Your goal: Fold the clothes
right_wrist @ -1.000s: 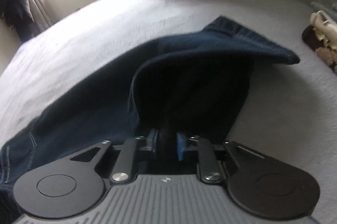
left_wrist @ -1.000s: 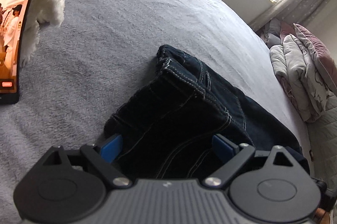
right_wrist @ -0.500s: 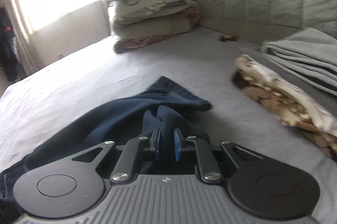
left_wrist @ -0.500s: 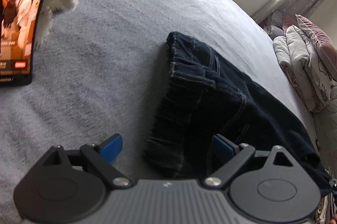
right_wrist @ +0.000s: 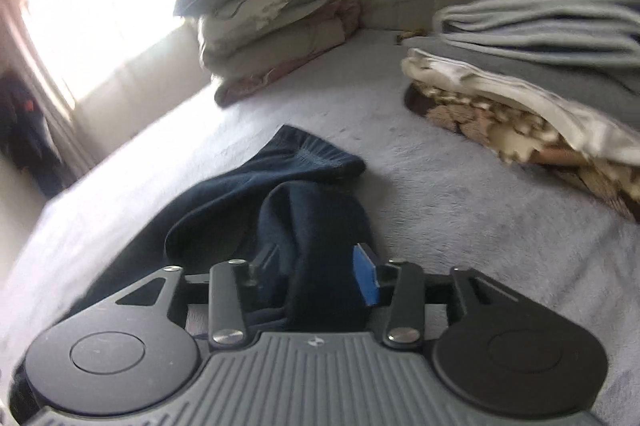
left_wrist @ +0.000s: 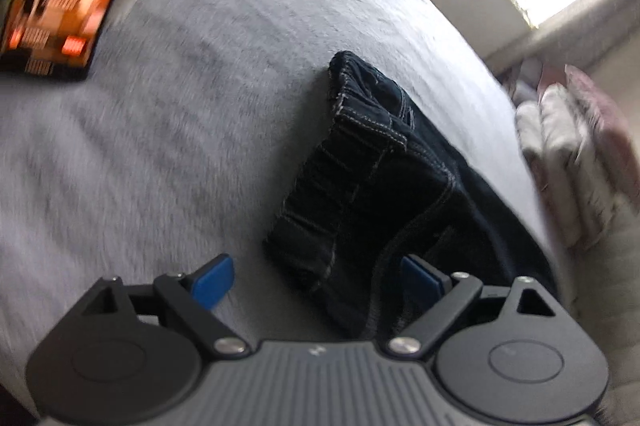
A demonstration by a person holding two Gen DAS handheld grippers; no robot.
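The jeans (left_wrist: 372,185) are lying bunched on the bed (left_wrist: 180,153), their far hem (right_wrist: 316,153) pointing toward the pillow pile (right_wrist: 272,37). The left gripper (left_wrist: 316,278) is hanging spread wide beside their stitched edge, gripping nothing. The right gripper (right_wrist: 316,274) is standing parted with a fold of denim between its fingers, apparently released. To fold neatly, each should be pinching a corner and pulling the cloth flat first.

Likely a bedroom: bed (right_wrist: 460,185), stacked pillows (right_wrist: 272,25).
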